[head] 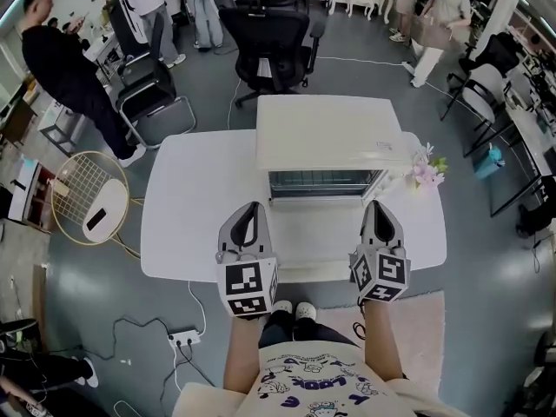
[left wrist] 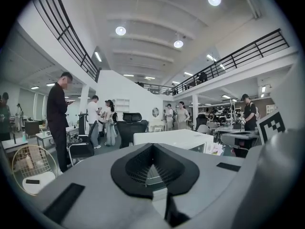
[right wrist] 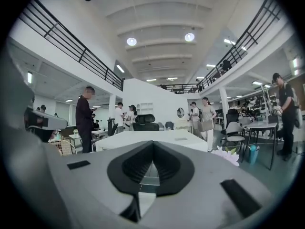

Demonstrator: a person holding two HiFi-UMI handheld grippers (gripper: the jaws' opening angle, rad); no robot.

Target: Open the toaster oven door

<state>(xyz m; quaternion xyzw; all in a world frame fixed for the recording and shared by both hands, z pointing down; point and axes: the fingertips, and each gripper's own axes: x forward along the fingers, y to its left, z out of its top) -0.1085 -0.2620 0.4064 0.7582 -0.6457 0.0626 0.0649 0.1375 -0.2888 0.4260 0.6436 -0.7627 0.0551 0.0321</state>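
The white, box-shaped toaster oven (head: 330,133) stands upright on the far half of the white table (head: 187,224). Its glass door (head: 326,183) faces the near edge. It seems closed, but the steep angle leaves this uncertain.

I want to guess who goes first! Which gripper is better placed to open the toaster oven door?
Right, but only narrowly. The right gripper points at the toaster oven front, while the left gripper sits just off its left corner. Both are shut and empty.

— Resting on what?
— White round-cornered table (head: 178,233), mid-frame, on grey floor (head: 113,294).
— And lying on it?
— White toaster oven (head: 326,133) at upper middle; small pale flowers (head: 426,172) just beside, right of it.
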